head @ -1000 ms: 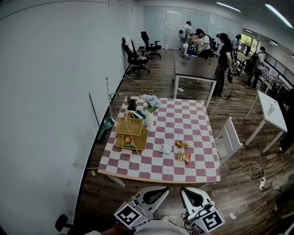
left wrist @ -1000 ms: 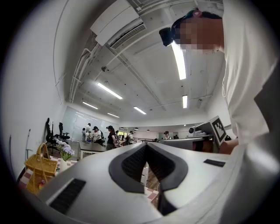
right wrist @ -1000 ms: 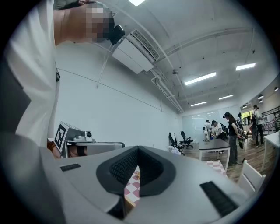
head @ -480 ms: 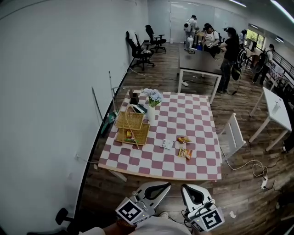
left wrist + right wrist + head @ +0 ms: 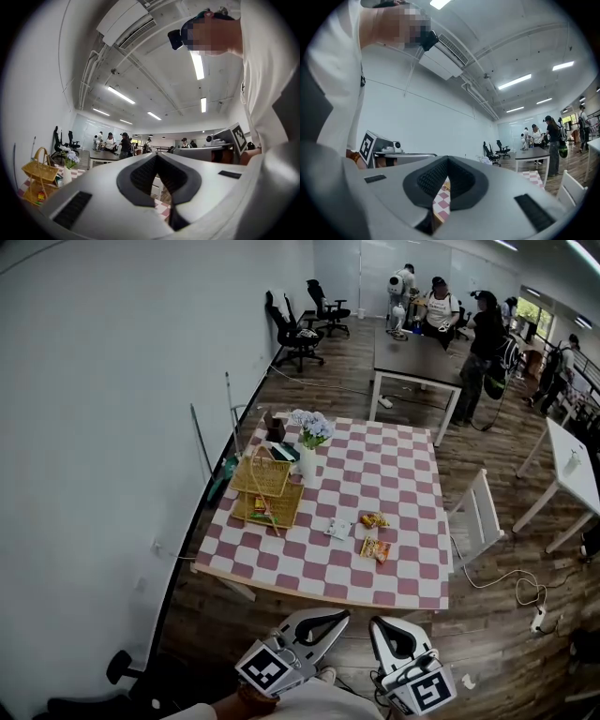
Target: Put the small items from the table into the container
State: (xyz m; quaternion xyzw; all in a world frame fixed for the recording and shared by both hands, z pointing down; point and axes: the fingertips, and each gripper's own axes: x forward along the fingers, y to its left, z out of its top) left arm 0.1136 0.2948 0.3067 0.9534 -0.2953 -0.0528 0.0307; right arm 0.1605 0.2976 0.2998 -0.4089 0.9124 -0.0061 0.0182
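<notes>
A wicker basket [image 5: 265, 489] with an open lid stands on the left side of the pink-and-white checked table [image 5: 403, 474]. Three small items lie near the table's middle: a white packet [image 5: 338, 528], an orange snack [image 5: 374, 520] and an orange packet [image 5: 375, 547]. Both grippers are held close to the person's body, short of the table's near edge. My left gripper [image 5: 339, 617] and my right gripper [image 5: 379, 626] are shut, with nothing between the jaws. In the left gripper view the basket [image 5: 40, 171] shows at far left.
A white vase of pale flowers [image 5: 309, 442] stands beside the basket, with a dark object [image 5: 274, 428] at the table's far left corner. A white chair [image 5: 480, 512] stands to the right. Further back are a dark table [image 5: 417, 357], office chairs [image 5: 292, 329] and several people.
The head view has shifted, so the table sits slightly lower and more centred. Both grippers stay shut at the bottom edge. People at the back have moved a little.
</notes>
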